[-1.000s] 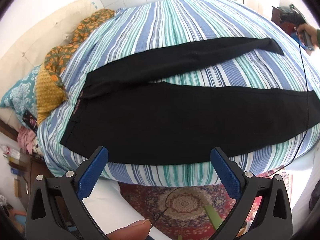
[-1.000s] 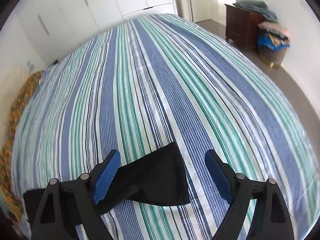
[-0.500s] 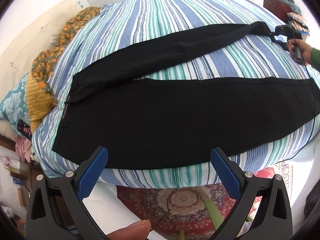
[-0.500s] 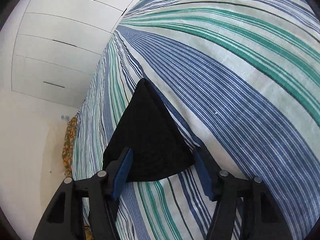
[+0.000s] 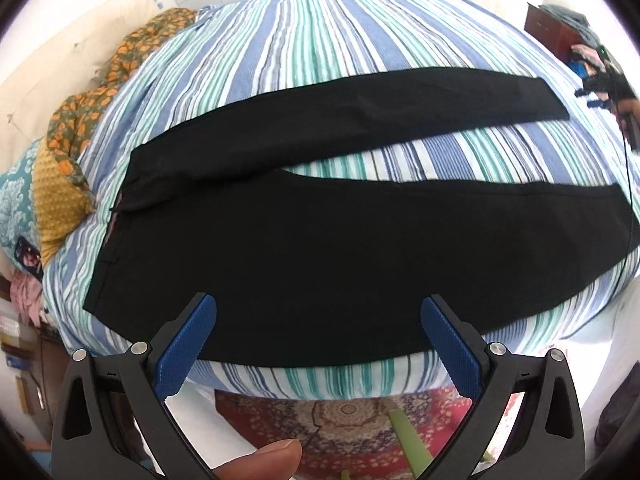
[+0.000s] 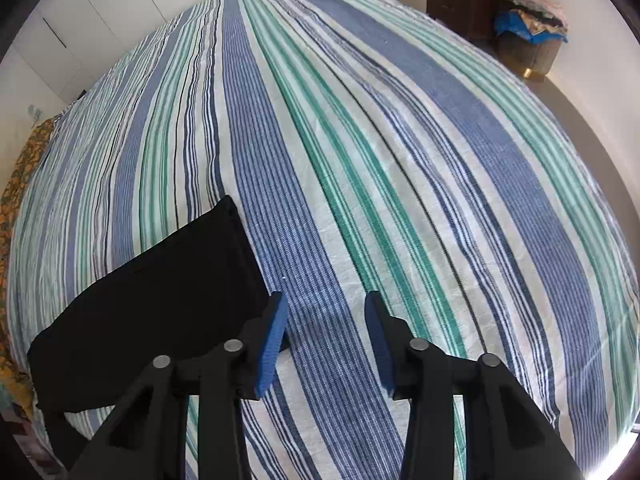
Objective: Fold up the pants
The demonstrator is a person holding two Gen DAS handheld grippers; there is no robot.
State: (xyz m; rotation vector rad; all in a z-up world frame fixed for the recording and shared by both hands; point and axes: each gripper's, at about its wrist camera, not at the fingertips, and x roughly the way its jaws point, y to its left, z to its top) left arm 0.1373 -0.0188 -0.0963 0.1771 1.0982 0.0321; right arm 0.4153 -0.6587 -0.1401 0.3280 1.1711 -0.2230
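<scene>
On the striped bed [image 5: 320, 40] lies one pair of black pants [image 5: 340, 248], both legs spread flat and splayed apart, waistband toward the two pillows [image 5: 52, 196] at the left. Left gripper [image 5: 318, 340] hovers over the near leg, jaws wide open, nothing between them. Right gripper [image 6: 326, 340] sits just beside the far leg's hem, jaws opening over bare sheet, holding nothing.

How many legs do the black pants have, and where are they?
2. The far leg stretches across the middle of the striped bed; the near leg lies along the bed's front edge. Nothing seems hidden.
</scene>
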